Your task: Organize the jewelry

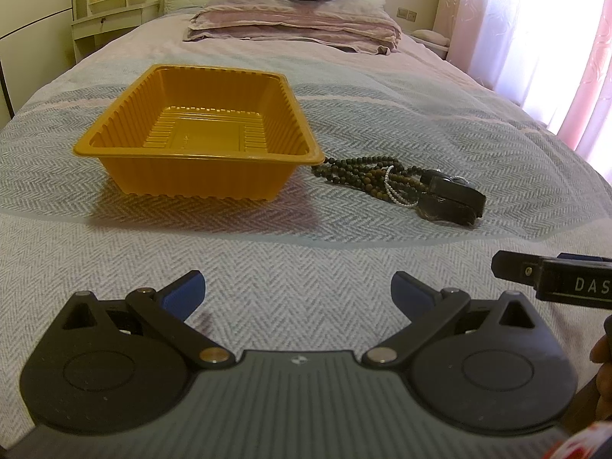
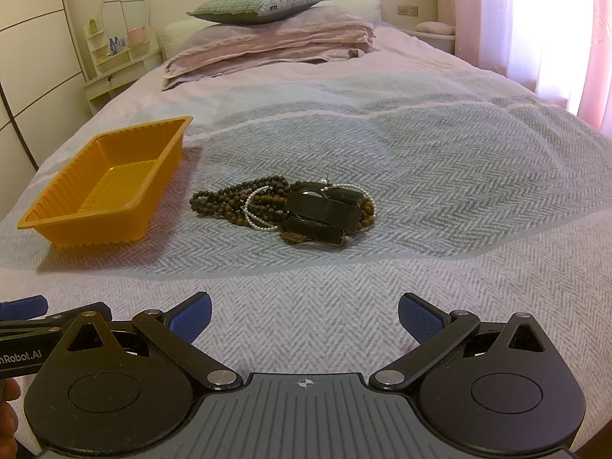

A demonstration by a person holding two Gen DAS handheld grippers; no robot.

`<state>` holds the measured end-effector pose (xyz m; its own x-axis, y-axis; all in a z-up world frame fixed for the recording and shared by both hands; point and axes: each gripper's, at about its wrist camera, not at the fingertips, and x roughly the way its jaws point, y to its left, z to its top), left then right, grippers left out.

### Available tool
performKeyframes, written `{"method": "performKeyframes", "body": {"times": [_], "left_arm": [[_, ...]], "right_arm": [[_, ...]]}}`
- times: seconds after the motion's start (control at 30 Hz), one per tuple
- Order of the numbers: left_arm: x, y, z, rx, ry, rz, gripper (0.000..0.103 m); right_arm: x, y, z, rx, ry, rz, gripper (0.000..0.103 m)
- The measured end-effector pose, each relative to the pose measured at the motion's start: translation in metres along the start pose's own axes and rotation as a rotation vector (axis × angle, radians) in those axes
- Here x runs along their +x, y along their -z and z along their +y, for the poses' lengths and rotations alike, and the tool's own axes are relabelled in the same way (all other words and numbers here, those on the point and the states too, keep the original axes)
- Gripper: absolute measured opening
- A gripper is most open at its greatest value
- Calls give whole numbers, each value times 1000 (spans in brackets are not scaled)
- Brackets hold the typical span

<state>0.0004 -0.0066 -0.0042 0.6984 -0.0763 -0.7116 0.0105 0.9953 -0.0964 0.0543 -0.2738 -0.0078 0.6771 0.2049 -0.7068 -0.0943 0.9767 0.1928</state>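
A pile of jewelry lies on the bed: dark bead strands, a white pearl strand and a chunky black bracelet. An empty orange plastic tray stands just left of the pile. My left gripper is open and empty, low over the bed in front of the tray. My right gripper is open and empty, in front of the pile and apart from it; it also shows at the right edge of the left wrist view.
The bedspread is grey herringbone with pink bands. Folded pink quilts and a checked pillow lie at the far end. A vanity shelf stands at the far left, pink curtains at the right.
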Motion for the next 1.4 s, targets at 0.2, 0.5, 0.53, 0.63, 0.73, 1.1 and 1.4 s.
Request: {"method": "performKeyframes", "body": {"times": [0.2, 0.5, 0.53, 0.63, 0.73, 1.1, 1.4], "left_arm": [[0, 0, 0, 0, 0, 2, 103], [0, -1, 0, 0, 1, 1, 103], [0, -1, 0, -2, 2, 1, 103], [0, -2, 2, -16, 5, -4, 103], [-1, -5, 14, -63, 15, -21, 103], [-18, -39, 117, -265, -61, -143, 102], [12, -77, 180, -301, -38, -186, 85]], "right_arm": [[0, 0, 0, 0, 0, -1, 103], [1, 0, 0, -1, -1, 0, 103], [1, 0, 0, -1, 0, 0, 103], [1, -1, 0, 2, -3, 0, 103], [2, -3, -1, 10, -12, -5, 103], [14, -14, -1, -53, -32, -102, 103], [34, -32, -6, 26, -44, -122, 103]]}}
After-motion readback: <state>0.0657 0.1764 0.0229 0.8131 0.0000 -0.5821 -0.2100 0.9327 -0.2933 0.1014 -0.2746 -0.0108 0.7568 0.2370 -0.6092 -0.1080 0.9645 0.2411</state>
